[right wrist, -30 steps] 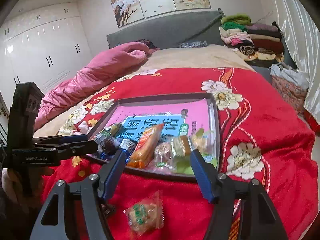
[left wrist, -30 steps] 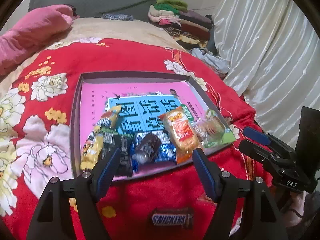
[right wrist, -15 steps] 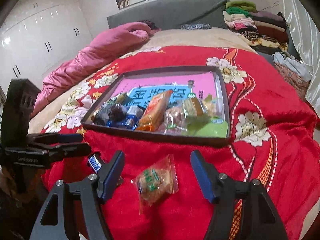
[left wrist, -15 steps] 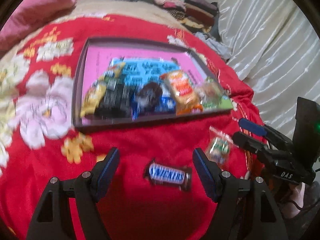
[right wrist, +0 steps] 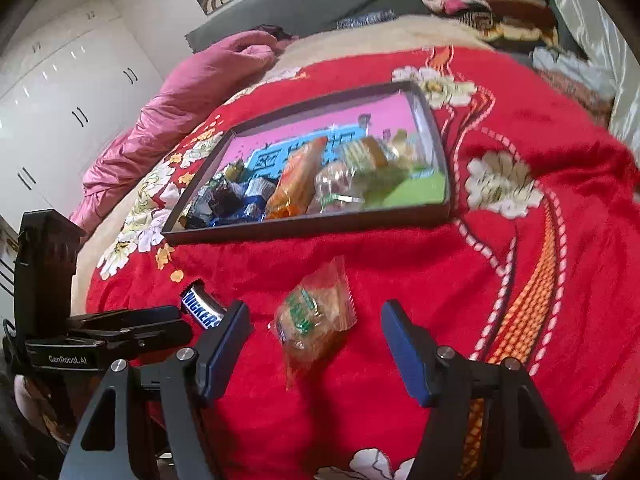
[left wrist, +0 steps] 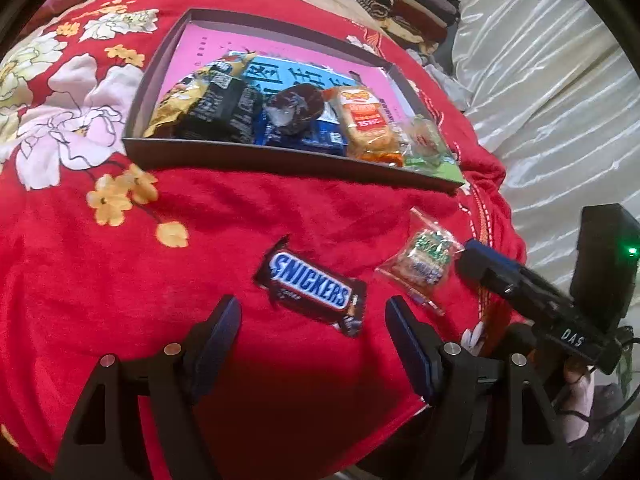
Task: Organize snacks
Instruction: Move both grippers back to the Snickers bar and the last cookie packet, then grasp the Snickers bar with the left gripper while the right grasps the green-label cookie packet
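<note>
Your left gripper (left wrist: pixel 313 316) stands released over the chocolate bar (left wrist: pixel 311 285); your right gripper (right wrist: pixel 316 322), also released, straddles the biscuit packet (right wrist: pixel 314 320). Both snacks lie on the blanket (left wrist: pixel 120 280), near the tray's (left wrist: pixel 280 160) front edge.

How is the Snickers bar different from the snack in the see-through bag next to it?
The Snickers bar has a dark brown wrapper you cannot see through, with big blue letters; the clear snack bag shows the pale snack inside, with green print. The bar is long and flat; the bag looks puffier. Both lie on the red blanket, outside the tray.
</note>
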